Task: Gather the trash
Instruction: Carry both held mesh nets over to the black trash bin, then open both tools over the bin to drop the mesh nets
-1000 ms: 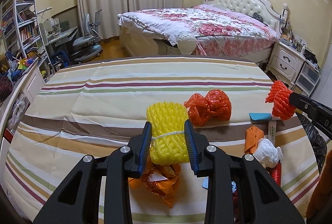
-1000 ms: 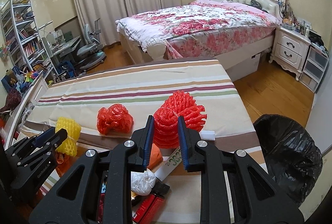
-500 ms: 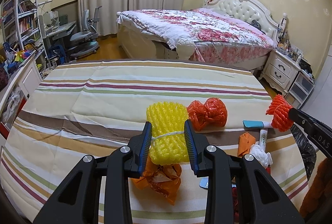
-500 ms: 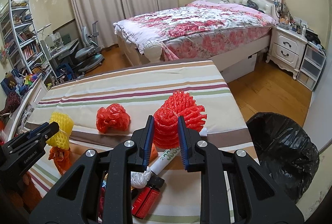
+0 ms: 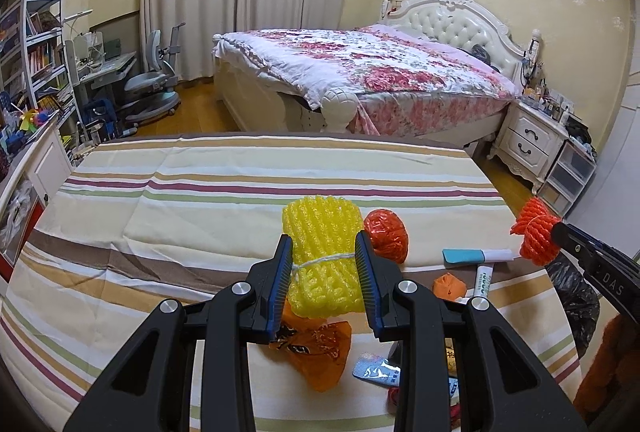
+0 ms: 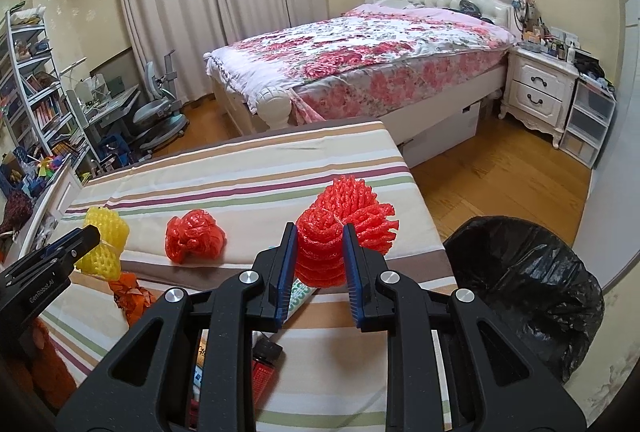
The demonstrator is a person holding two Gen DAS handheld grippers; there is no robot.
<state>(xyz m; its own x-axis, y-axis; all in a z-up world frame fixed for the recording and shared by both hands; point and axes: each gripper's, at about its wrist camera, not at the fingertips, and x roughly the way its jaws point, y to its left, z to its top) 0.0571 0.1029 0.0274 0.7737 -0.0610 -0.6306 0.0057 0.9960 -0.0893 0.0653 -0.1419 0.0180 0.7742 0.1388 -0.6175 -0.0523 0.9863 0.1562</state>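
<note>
The left hand-held gripper is clenched on a yellow foam net, tied at its waist with white string, and holds it lifted above the bench. The right hand-held gripper grips a red foam net the same way, also clear of the bench top. The black-lined bin serves as landmark: it stands on the floor just off the bench's right edge, to the right of the red net and slightly nearer the camera. Both pieces look picked up and not yet dropped, so the carry step seems in hand; the next move likely calls for swinging the right load rightward over the bin's open mouth and loosening the grip, the left one following across the bench.

Left of the bin, near the bench's front edge, lie an orange wrapper, a foil blister pack, a red lighter, and a white tube. Farther from the bin sits a crumpled red plastic bag, apart from both nets. This litter lies under the left gripper's path to the bin, and the right gripper itself stands between; a low sweep could drag it. Beyond the bench are a floral bed and a white nightstand
</note>
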